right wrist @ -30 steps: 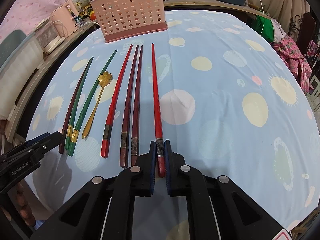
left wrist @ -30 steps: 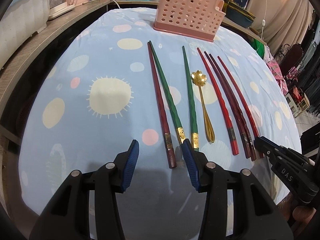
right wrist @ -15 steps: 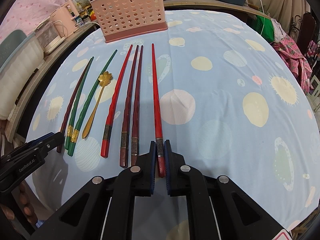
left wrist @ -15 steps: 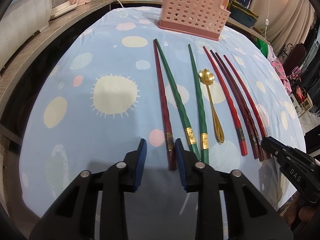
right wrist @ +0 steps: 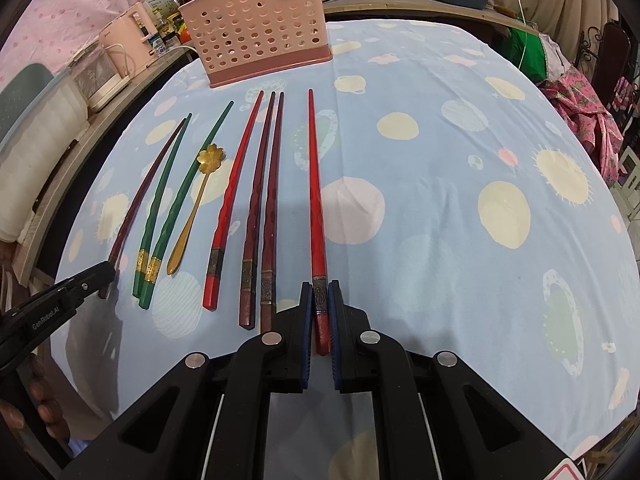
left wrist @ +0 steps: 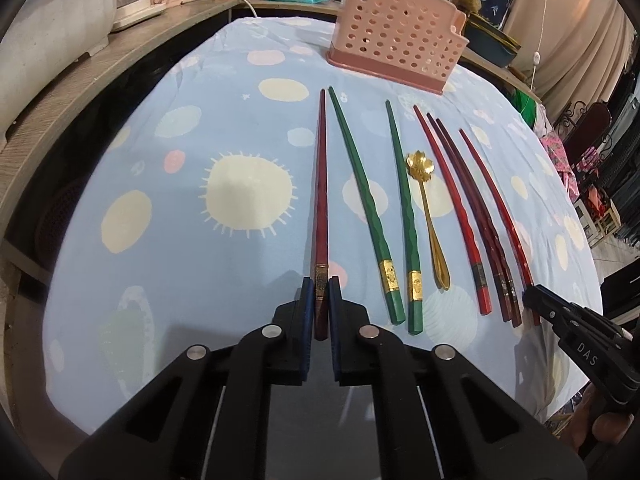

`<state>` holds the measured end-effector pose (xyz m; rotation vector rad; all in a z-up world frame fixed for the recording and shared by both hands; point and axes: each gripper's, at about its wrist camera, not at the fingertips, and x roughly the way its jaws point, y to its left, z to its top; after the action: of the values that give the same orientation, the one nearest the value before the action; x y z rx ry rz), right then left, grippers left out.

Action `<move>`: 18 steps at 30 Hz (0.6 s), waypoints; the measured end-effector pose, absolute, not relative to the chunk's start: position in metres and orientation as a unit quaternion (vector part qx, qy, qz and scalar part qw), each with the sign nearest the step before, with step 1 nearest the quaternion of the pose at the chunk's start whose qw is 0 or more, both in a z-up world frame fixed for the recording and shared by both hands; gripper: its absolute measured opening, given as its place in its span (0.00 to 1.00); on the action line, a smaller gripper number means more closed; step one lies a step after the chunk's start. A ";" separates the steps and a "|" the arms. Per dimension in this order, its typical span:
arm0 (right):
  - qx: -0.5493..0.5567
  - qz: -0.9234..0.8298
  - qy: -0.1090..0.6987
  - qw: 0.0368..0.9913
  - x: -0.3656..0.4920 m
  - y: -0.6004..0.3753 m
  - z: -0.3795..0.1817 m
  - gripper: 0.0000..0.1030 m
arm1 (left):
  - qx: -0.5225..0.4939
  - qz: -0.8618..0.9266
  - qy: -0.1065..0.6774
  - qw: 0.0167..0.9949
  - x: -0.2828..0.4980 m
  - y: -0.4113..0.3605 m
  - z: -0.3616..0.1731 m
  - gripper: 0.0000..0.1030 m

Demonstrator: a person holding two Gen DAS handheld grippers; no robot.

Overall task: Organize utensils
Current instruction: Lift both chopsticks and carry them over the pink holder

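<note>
Several chopsticks and a gold flower spoon (left wrist: pixel 426 200) lie in a row on the spotted blue tablecloth (left wrist: pixel 240 128), before a pink perforated utensil basket (left wrist: pixel 396 36). My left gripper (left wrist: pixel 321 285) is closing its jaws on the thick end of the leftmost dark red chopstick (left wrist: pixel 321 184), and the pads touch both its sides. At the right end of the row my right gripper (right wrist: pixel 320 286) is shut on the thick end of a bright red chopstick (right wrist: pixel 314 184). Both chopsticks still rest on the cloth.
Between the two held sticks lie two green chopsticks (left wrist: pixel 360 184), a red one (left wrist: pixel 448 184) and a dark red pair (left wrist: pixel 472 192). A wooden counter (left wrist: pixel 60 100) with appliances runs along the left. Clothes and a chair stand past the table's right edge (right wrist: pixel 592 120).
The left gripper's jaws came together from wide open around the dark red chopstick, and the gripper shifted slightly left to centre on it. The right gripper kept still, shut on its red chopstick.
</note>
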<state>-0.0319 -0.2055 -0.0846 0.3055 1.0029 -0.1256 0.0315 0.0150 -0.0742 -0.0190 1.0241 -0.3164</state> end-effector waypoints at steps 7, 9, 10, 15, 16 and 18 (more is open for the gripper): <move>0.147 -0.064 0.462 0.872 -0.038 -0.212 -0.070 0.07 | -0.015 -0.149 0.473 0.868 0.030 0.023 -0.055 0.07; 0.141 -0.066 0.453 0.878 -0.038 -0.213 -0.062 0.07 | -0.019 -0.149 0.467 0.871 0.031 0.025 -0.048 0.07; 0.139 -0.067 0.448 0.880 -0.039 -0.214 -0.057 0.07 | -0.023 -0.150 0.463 0.873 0.031 0.026 -0.043 0.07; 0.165 -0.059 0.423 0.889 -0.037 -0.226 -0.032 0.07 | -0.033 -0.153 0.437 0.886 0.035 0.031 -0.017 0.07; 0.175 -0.057 0.416 0.891 -0.036 -0.229 -0.026 0.07 | -0.034 -0.153 0.432 0.888 0.036 0.031 -0.012 0.07; 0.185 -0.055 0.401 0.896 -0.033 -0.236 -0.013 0.07 | -0.036 -0.155 0.418 0.895 0.041 0.032 0.001 0.07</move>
<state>-0.0331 -0.2357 -0.0126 0.3843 0.8307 -0.1145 0.0409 0.0321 0.0010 -0.0742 0.8659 -0.3211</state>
